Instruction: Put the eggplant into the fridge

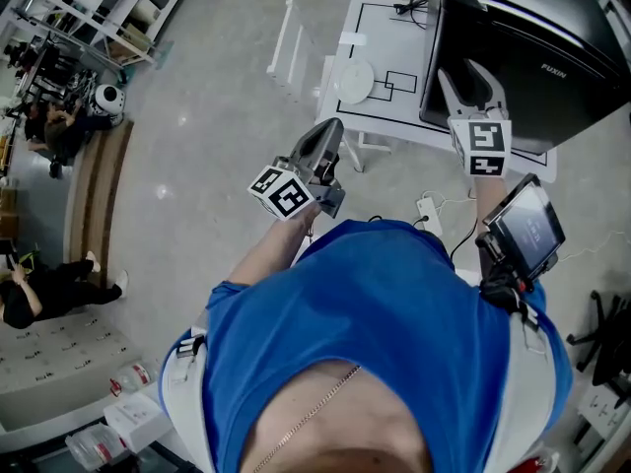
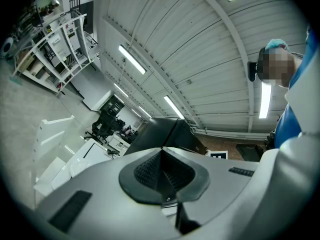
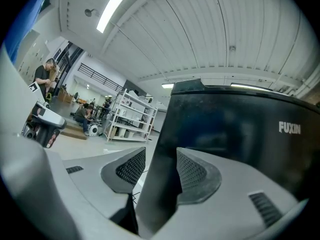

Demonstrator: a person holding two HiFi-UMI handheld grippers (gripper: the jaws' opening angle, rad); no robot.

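While the eggplant itself shows in none of the views, a person in a blue shirt stands before a white desk that carries a black Fuxin fridge, its door apparently shut. The left gripper is raised over the pale floor with its ribbed pads pressed together on nothing. The right gripper is held up to the fridge, jaws moderately apart, with the cabinet's dark front edge between them; whether the pads touch it cannot be told. An eggplant would likely handle as a light, fairly firm thing with smooth, slippery skin that bruises under a hard squeeze, so a gentle hold across its thick middle looks wiser than one on the stem. A white plate sits on the desk inside taped black outlines, with a cable at the far edge. Around stand open shelving, a white rack and a power strip on the workshop floor
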